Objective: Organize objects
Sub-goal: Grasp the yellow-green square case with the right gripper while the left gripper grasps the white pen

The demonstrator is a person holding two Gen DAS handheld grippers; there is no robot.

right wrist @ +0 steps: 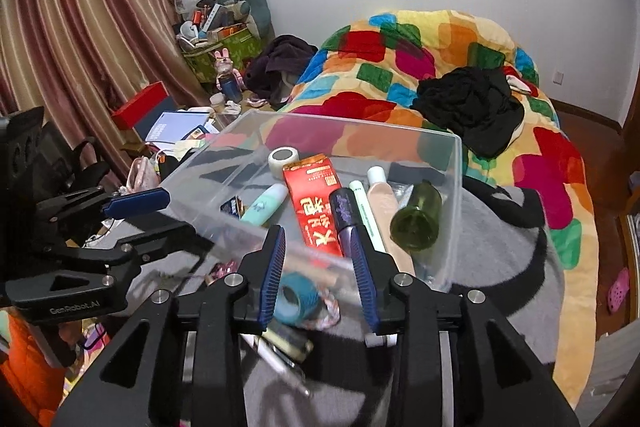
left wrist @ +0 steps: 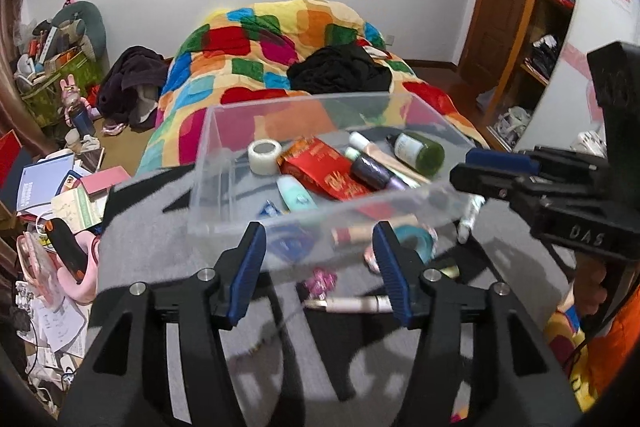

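A clear plastic bin (left wrist: 224, 195) (right wrist: 452, 187) rests on a grey blanket. Inside lie a white tape roll (left wrist: 264, 155) (right wrist: 283, 155), a red packet (left wrist: 320, 169) (right wrist: 316, 203), a green bottle (left wrist: 422, 151) (right wrist: 416, 219), a mint tube (left wrist: 296, 195) (right wrist: 266, 203) and a dark purple tube (left wrist: 370, 171) (right wrist: 346, 215). My left gripper (left wrist: 320, 267) (right wrist: 156, 219) stands open at the bin's near wall, gripping nothing. My right gripper (right wrist: 320, 275) (left wrist: 488, 171) is open at the bin's right near corner. A teal tape roll (right wrist: 296, 297) (left wrist: 416, 239) lies on the blanket below its fingers.
Outside the bin lie a white pen-like tube (left wrist: 352, 304), a pink wrapped item (left wrist: 320, 281) and other small things. A colourful quilt (left wrist: 280, 39) with black clothing (left wrist: 340, 71) lies beyond the bin. Books and boxes (left wrist: 60, 187) crowd the floor at left.
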